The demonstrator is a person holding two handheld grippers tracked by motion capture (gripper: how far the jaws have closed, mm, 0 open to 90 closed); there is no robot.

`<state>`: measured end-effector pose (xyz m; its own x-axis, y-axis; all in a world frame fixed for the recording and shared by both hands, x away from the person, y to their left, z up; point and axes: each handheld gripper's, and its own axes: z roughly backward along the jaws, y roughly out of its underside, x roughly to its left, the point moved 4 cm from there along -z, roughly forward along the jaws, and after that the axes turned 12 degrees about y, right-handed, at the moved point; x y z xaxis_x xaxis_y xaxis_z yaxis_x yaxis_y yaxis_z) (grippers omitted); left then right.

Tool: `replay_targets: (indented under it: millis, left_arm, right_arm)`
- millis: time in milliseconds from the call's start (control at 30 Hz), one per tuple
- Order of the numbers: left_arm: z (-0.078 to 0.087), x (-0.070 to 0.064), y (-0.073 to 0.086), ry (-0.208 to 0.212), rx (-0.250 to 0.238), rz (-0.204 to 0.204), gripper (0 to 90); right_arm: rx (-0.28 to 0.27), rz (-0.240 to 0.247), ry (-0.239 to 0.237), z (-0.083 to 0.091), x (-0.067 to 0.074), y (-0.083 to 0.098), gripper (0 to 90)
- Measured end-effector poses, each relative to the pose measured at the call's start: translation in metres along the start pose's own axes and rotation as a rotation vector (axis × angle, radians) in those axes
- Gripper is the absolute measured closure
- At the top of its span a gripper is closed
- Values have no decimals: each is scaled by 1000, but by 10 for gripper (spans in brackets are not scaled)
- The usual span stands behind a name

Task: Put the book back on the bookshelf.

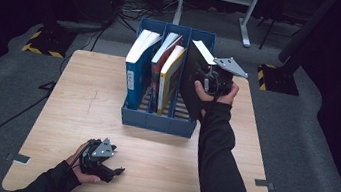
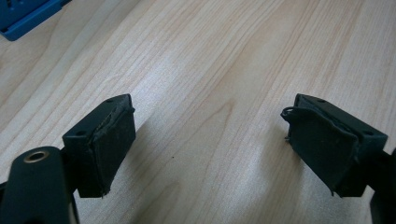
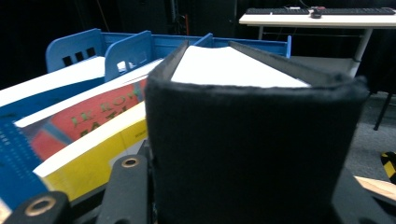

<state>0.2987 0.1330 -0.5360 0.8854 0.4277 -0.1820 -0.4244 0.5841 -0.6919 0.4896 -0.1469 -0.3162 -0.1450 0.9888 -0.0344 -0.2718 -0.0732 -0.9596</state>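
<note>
High view: the right gripper [image 1: 211,81] clamps a black book [image 1: 192,79] by its spine, standing it in the right slot of the blue rack [image 1: 155,121], beside a yellow book [image 1: 170,78]. The left gripper [image 1: 115,171] rests near the table's [image 1: 83,89] front edge.

Left gripper view: its jaws stand wide over bare wood.

Right gripper view: the black book [image 3: 252,140] sits between its jaws, white pages up.

The high view is dim — the room around the table [image 1: 83,94] falls to near black, and the picture is soft and grainy. In the left gripper view, light from above gives the wood a pale sheen and short shadows beside the fingers [image 2: 112,149]. The right gripper view blurs the close black book [image 3: 247,140] — its cover swallows detail.
</note>
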Motion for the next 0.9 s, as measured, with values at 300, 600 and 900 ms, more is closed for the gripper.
replay_targets:
  millis: [300, 600, 900]
  left_arm:
    - [0, 0, 0, 1, 2, -6, 156]
    - [0, 0, 0, 4, 2, -11, 156]
    - [0, 0, 0, 7, 3, -11, 156]
  right_arm:
    - [1, -17, 20, -15, 6, 0, 537]
    - [17, -34, 53, -35, 9, 12, 536]
    - [26, -34, 60, -48, 8, 28, 534]
